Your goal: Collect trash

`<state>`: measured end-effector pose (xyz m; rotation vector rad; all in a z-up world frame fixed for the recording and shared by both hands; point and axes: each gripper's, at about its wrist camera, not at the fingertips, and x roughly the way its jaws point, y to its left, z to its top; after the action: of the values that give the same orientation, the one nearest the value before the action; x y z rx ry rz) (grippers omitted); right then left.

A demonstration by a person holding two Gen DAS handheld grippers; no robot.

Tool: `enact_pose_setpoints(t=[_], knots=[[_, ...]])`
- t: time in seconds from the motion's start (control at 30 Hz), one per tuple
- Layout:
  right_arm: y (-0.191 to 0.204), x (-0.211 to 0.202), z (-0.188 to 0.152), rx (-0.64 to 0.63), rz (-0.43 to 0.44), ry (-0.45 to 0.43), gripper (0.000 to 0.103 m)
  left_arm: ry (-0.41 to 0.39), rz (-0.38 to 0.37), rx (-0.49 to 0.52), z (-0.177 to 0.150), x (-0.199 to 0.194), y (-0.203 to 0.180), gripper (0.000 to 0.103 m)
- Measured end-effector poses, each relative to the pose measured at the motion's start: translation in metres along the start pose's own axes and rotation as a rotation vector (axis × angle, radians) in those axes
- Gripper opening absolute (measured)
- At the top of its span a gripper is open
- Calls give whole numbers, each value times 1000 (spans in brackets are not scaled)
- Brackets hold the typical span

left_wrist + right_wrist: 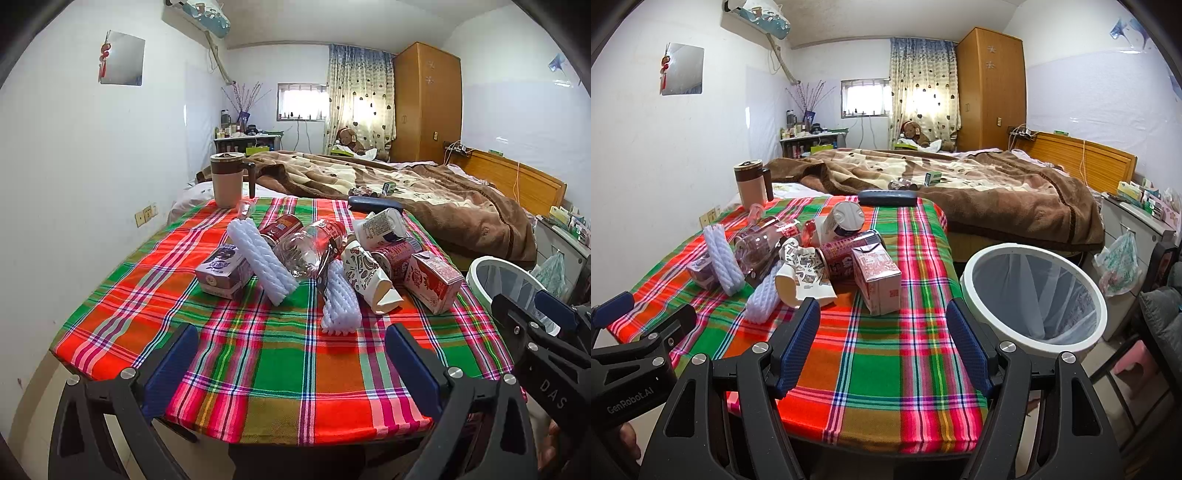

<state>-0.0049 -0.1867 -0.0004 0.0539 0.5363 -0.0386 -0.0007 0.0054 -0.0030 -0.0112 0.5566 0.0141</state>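
- Looking at the trash pile (325, 258) first: all of it sits bunched mid-table, toward the far half of the plaid tablecloth (273, 369).
- Pile contents: red carton (877, 278) nearest the right edge, purple carton (223, 271) on the left side, clear plastic bottle (310, 249), two red cans (395, 254), crumpled paper cups (365, 277), two white foam sleeves (260, 262).
- Bin (1034, 291) stands off the table's right edge, just beside it; white liner in, and what I can see of the inside holds no trash.
- Progress as I read it: nothing collected yet, whole pile left to move.
- My left gripper (291, 365) hangs over the near edge, jaws wide apart, nothing between them.
- My right gripper (882, 343) is over the near right corner, jaws also spread wide, empty; red carton is the closest piece ahead of it.
- Not trash, I'd guess: lidded mug (227, 179) at the far left corner, dark case (373, 203) on the far edge.
- Bed with brown blanket (979, 192) behind the table.
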Motion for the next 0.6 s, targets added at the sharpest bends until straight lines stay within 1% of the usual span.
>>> enact_pose_setpoints(t=[0.2, 0.3, 0.37, 0.47, 0.53, 0.6], knots=[[-4, 3, -2, -1, 7, 10, 72, 21, -7, 0, 1, 7, -1, 102], [-16, 11, -3, 36, 18, 3, 72, 47, -22, -5, 2, 16, 3, 102], [-24, 19, -4, 42, 9, 19, 72, 72, -63, -20, 2, 23, 6, 102], [-30, 28, -1, 48, 28, 15, 72, 104, -120, -35, 4, 34, 10, 102], [-30, 36, 3, 37, 39, 41, 72, 142, -139, -35, 5, 44, 11, 102], [-30, 44, 7, 22, 72, 68, 72, 168, -158, -41, 7, 53, 13, 102]])
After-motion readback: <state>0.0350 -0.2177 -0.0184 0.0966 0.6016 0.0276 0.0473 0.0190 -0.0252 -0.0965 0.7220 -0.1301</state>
